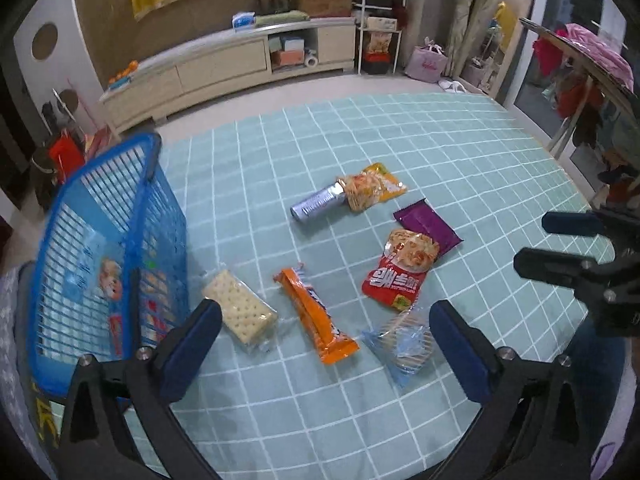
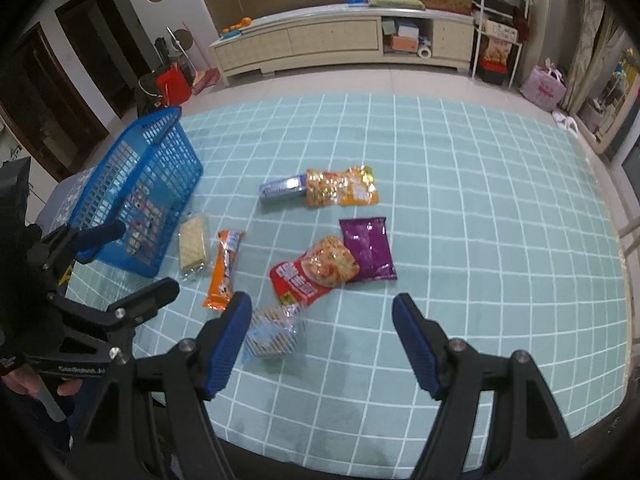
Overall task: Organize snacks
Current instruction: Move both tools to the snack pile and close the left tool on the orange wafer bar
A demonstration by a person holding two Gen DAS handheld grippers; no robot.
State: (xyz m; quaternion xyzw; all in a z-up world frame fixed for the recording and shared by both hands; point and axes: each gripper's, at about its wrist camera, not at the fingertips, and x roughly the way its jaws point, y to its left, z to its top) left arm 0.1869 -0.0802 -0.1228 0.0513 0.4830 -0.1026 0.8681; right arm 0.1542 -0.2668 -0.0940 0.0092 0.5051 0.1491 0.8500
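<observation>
On the pale green mat with a white grid, seven snack packets lie loose toward its left half, and a blue slatted plastic basket sits at the mat's left edge, already holding a few packets. Both claws hover empty above the near edge. The left gripper is spread wide, framing a clear-wrapped block of pale crackers, a long orange foil-wrapped bar and a round biscuit stack in a clear blue-printed wrapper. The right gripper is also spread, nothing between its pads, with that round stack just beside its left pad.

The likely trouble is crowding. The crackers, orange bar and round stack lie close together, so a wide closing could catch two wrappers, or nudge the bar against the crackers. The red crinkly noodle-snack bag overlaps the purple glossy foil pouch, and the yellow-orange crisp bag touches the silver-blue foil tube; lifting one of a pair may drag the other. Slick film may slip from the pads, and hard pinching would probably crush the crackers. The two grippers are near each other and could collide if both go for the round stack. The basket's near wall stands beside the crackers, so a low carry could knock it
</observation>
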